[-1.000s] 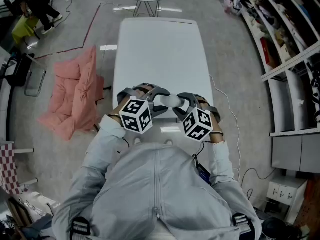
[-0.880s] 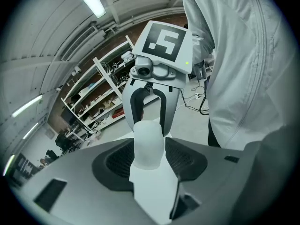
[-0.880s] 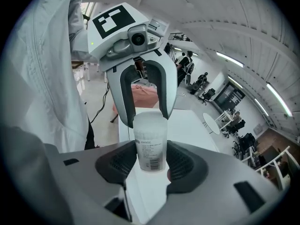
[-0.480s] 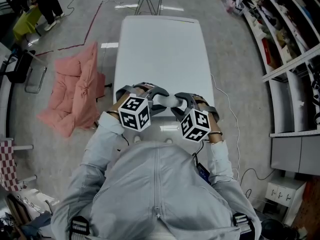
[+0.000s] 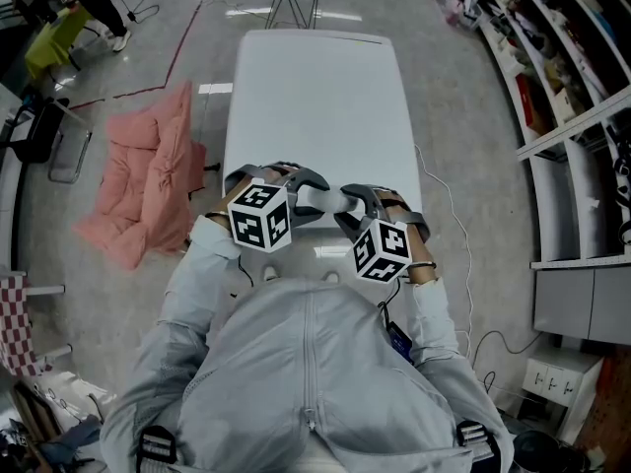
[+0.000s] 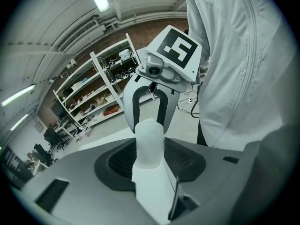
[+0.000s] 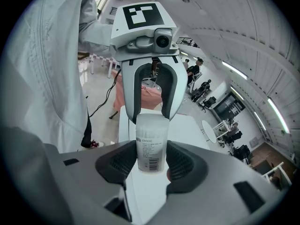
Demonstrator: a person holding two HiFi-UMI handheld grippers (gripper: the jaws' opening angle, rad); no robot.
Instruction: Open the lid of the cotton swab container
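Over the near end of the white table [image 5: 315, 97], head view: left gripper [image 5: 312, 197] and right gripper [image 5: 352, 206] meet nose to nose, the container [image 5: 333, 199] lying across between them, off the tabletop. Marker cubes [image 5: 259, 217] hide most of the jaws from above, so grip can't be read there.

Left gripper view fills that in. The translucent lid [image 6: 149, 142] sits between the left pads, which touch it on both sides. Those jaws have just been closing, and they are clamped on the lid. The right gripper faces the camera from the far side, fingers straddling the far end. No label is visible from this side.

Right gripper view shows the other end. The container body is between the right pads, which are pressed on it, with a printed label and barcode [image 7: 150, 156] facing the camera. The left gripper's fingers bracket the far end.

Only the head view shows the person's grey jacket [image 5: 306, 382], a pink cushion [image 5: 148, 180] on the floor left of the table, and shelves [image 5: 552, 57] at right.
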